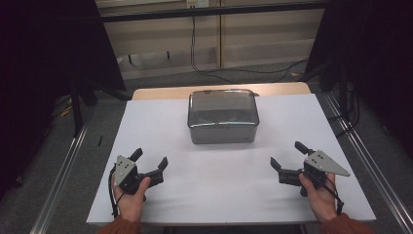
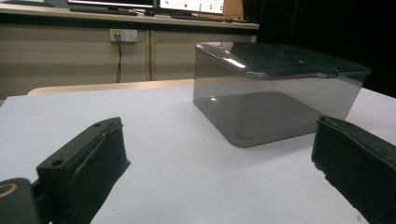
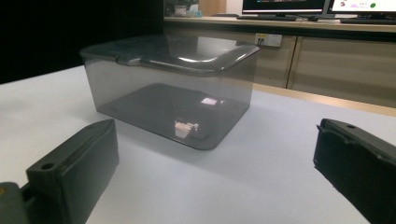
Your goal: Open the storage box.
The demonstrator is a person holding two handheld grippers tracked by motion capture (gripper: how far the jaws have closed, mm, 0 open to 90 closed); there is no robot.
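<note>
My left tongs [image 1: 150,160] and right tongs [image 1: 287,155] both spread, empty, near counter [image 1: 160,122] front corners, smoky lidded box [image 1: 222,117] centred beyond them, gripper views reveal its lid latch and monitors behind.

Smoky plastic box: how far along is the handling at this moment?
Nothing looks done: the smoky box sits closed, lid on, mid-table. In hand: nothing; the left gripper and right gripper rest open on the white table, apart from it. Reaching and gripping remain.
</note>
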